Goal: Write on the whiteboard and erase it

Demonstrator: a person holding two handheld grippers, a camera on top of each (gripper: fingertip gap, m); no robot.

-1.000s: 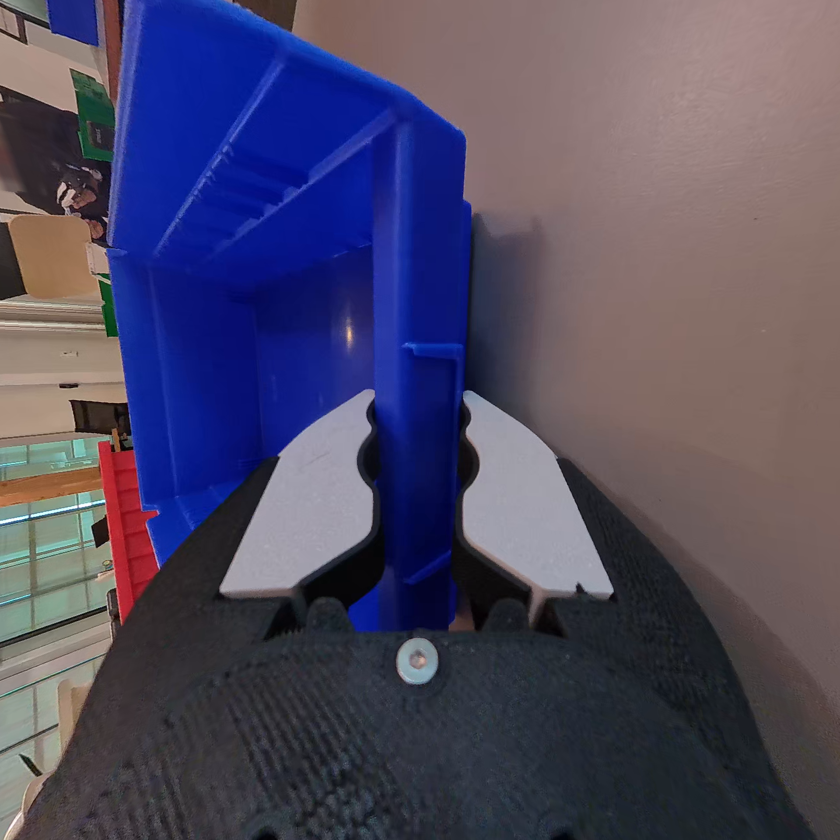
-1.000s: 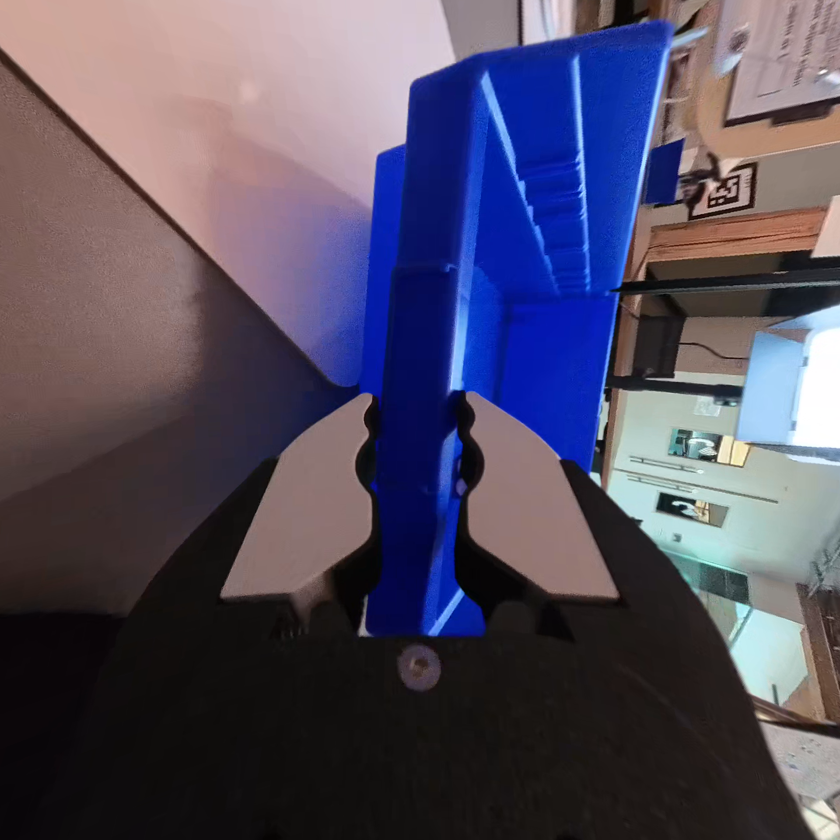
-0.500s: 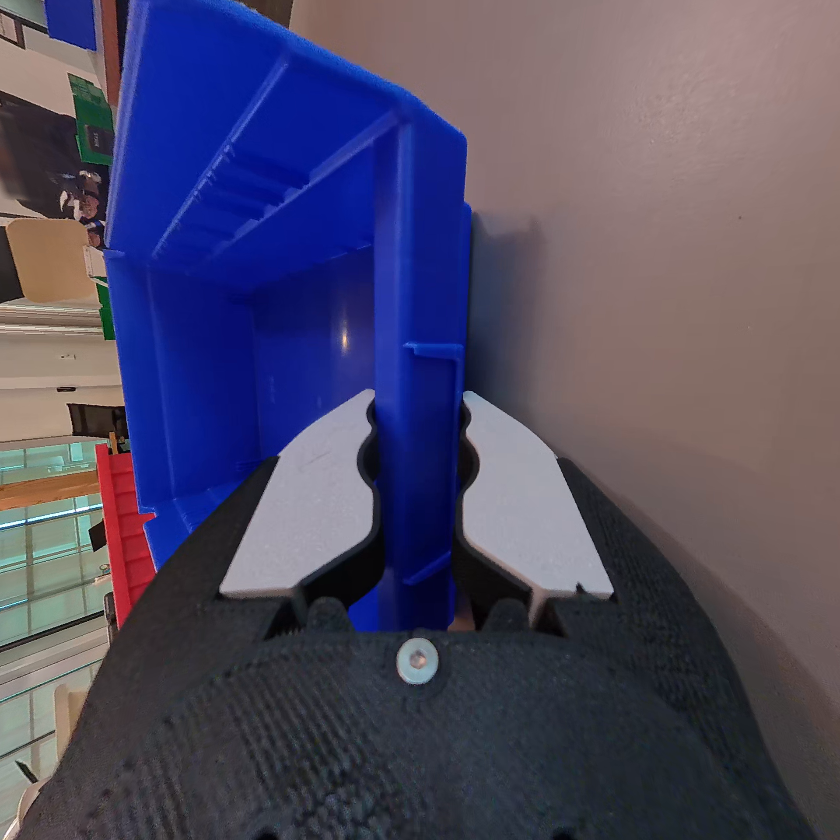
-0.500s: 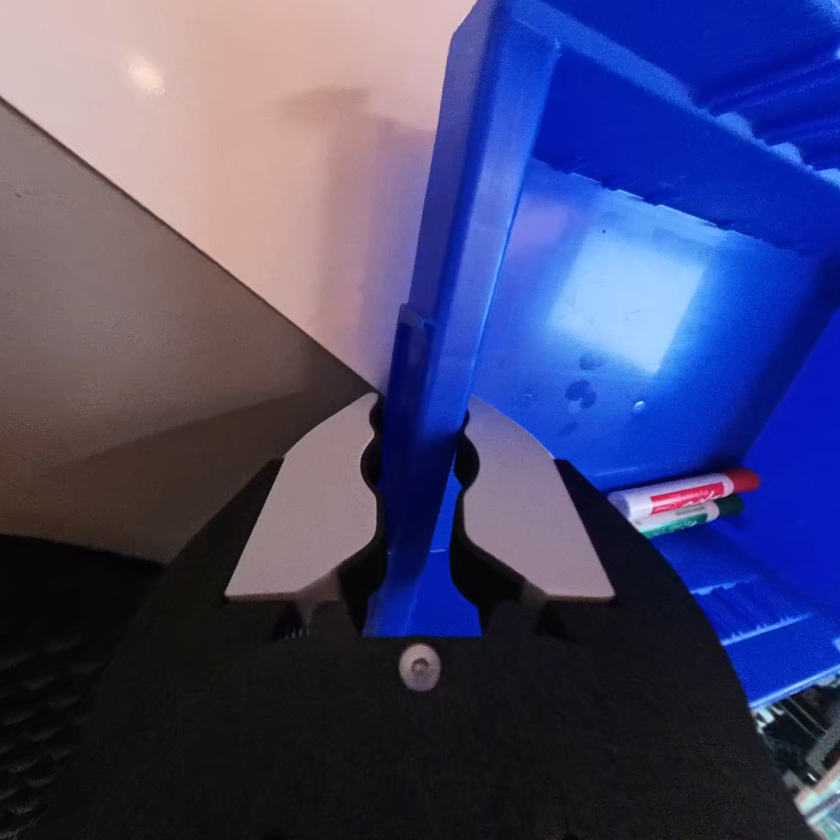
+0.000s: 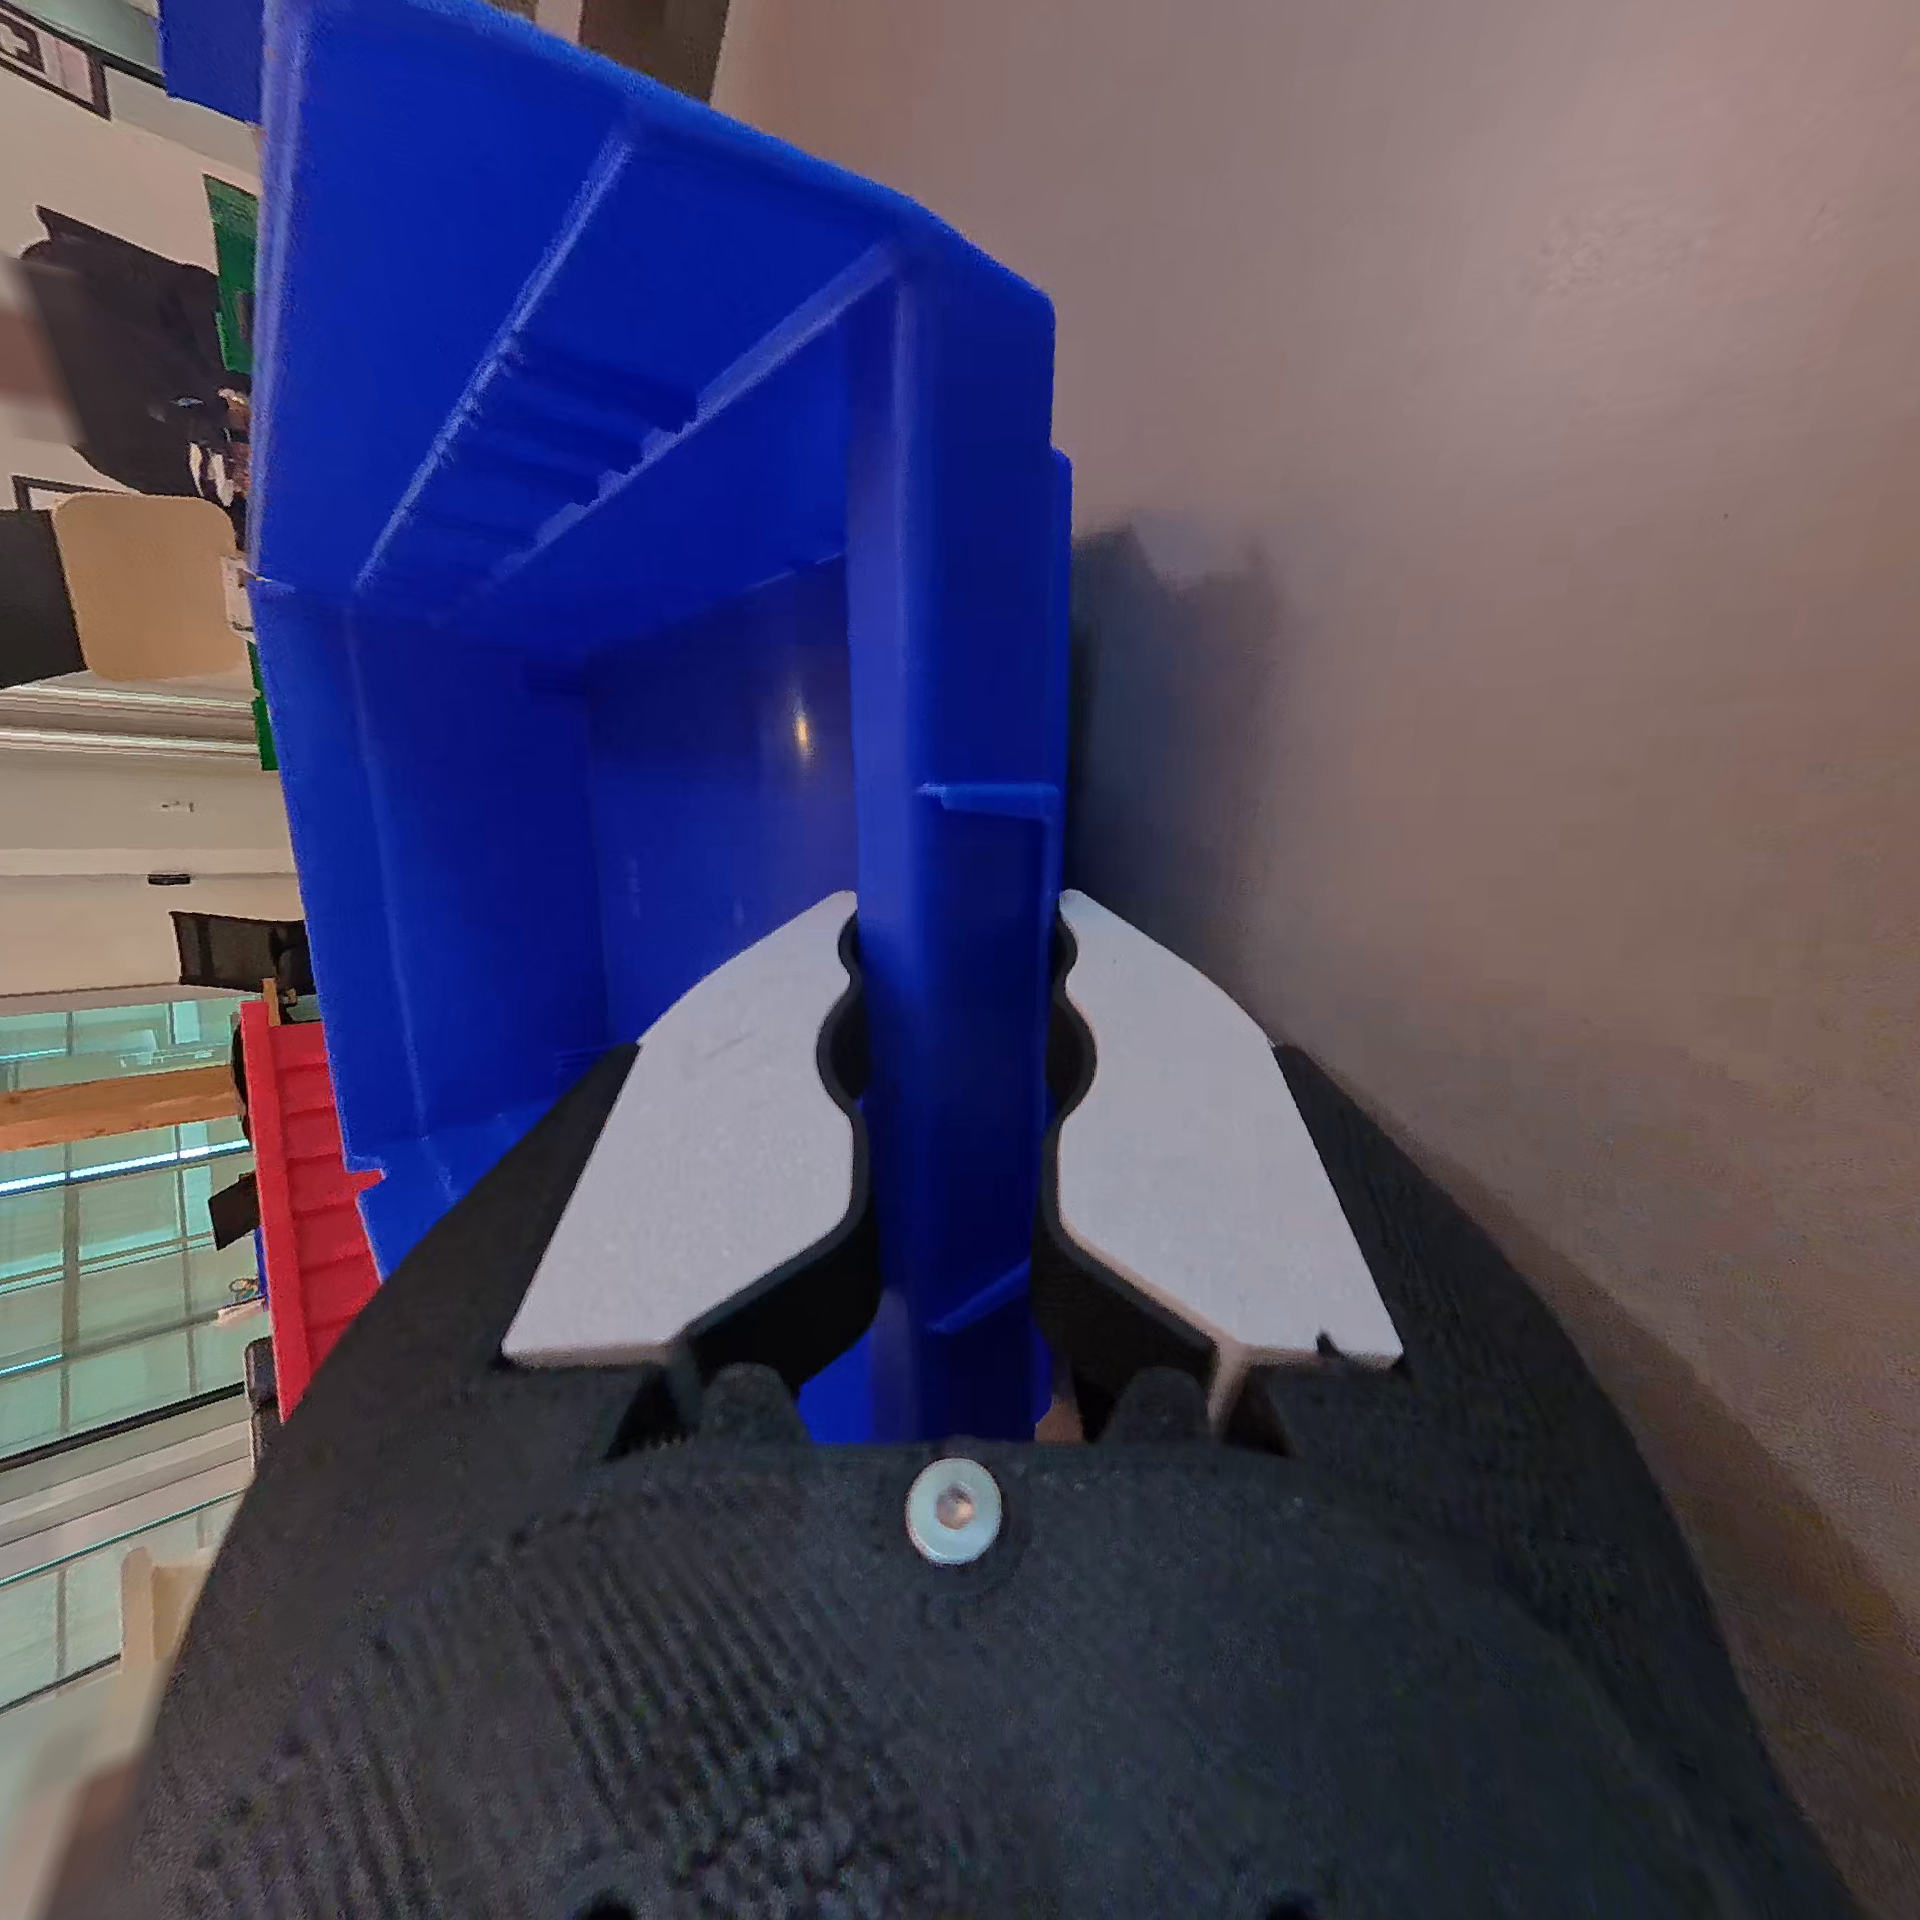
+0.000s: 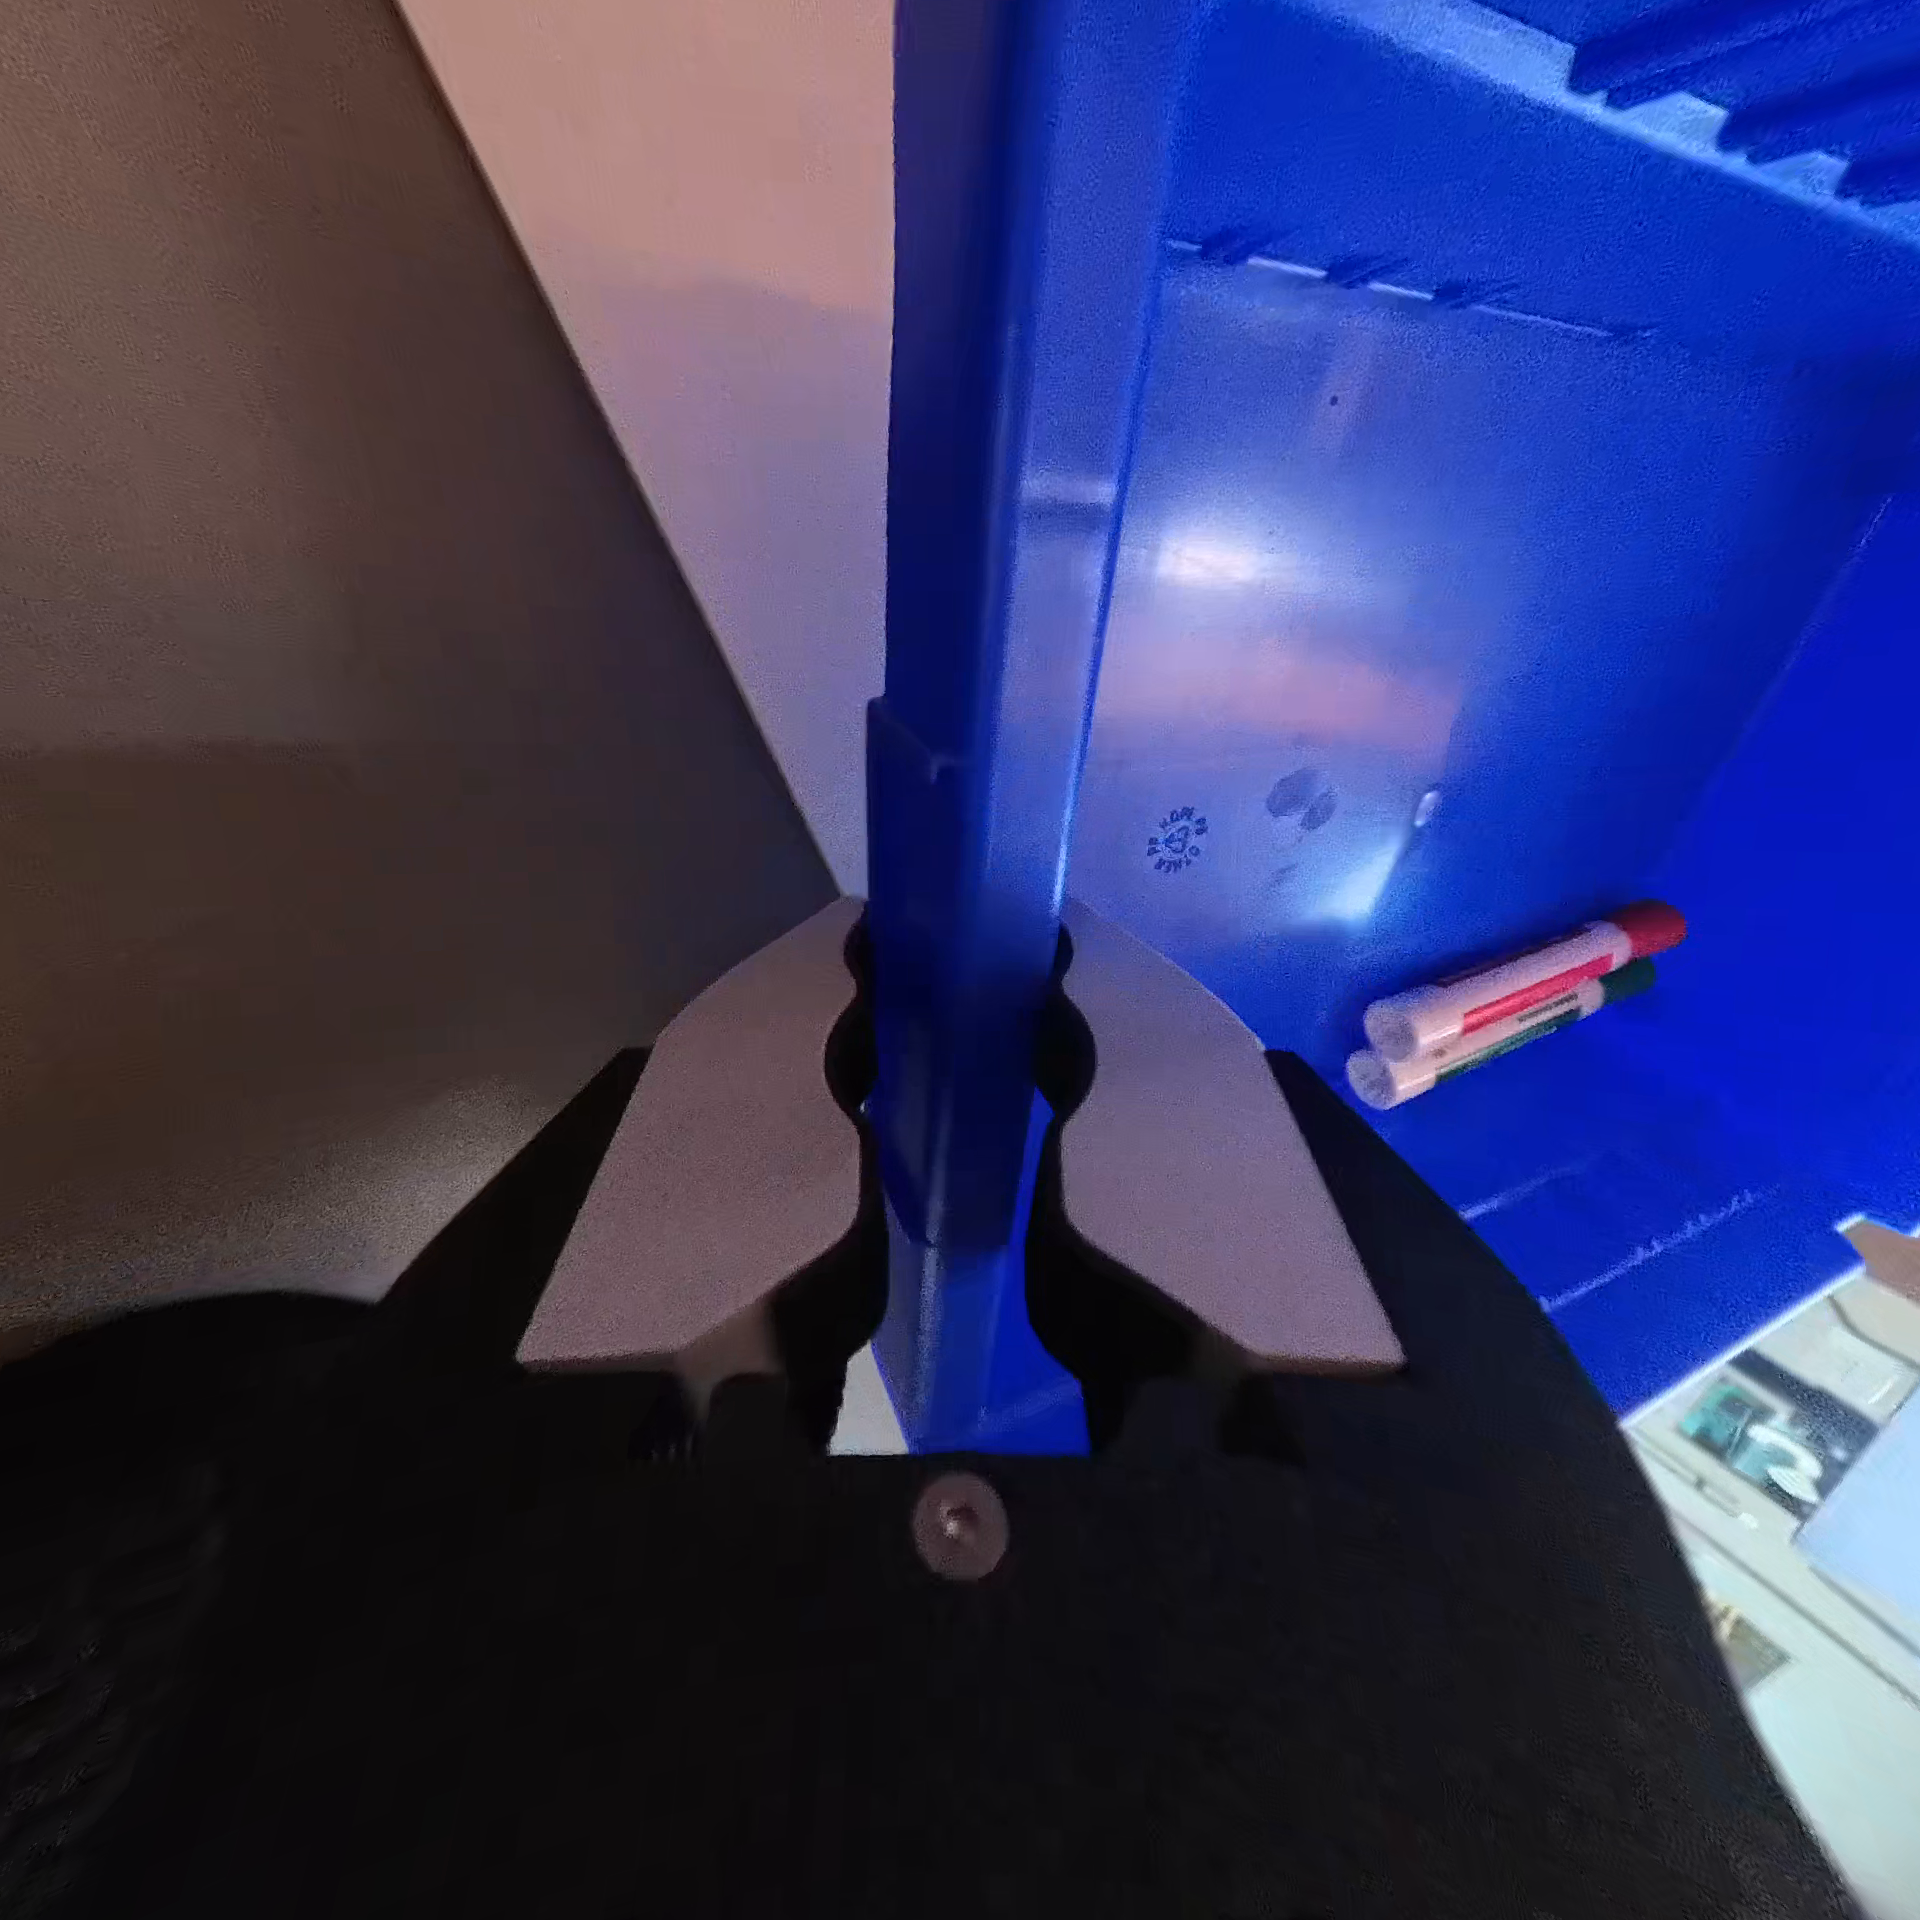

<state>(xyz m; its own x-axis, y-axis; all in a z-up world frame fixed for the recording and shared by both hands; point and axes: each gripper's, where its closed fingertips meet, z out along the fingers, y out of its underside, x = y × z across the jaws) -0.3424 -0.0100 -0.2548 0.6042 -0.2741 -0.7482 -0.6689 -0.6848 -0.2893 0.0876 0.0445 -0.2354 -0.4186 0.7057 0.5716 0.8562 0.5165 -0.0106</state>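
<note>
Blue bin [image 6: 1455, 623], both jaws clamped on its rims, has tipped at the right gripper [image 6: 961, 1023], baring two markers [image 6: 1507, 1008] right of those jaws, ready for picking.

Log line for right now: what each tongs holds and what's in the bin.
left tongs: clamped on blue bin wall | right tongs: clamped on opposite wall | inside: two markers, red-capped and green-capped

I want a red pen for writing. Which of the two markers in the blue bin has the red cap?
The upper marker in the blue bin, with a red cap and red label band; the marker just below it has a green cap and band.
</note>
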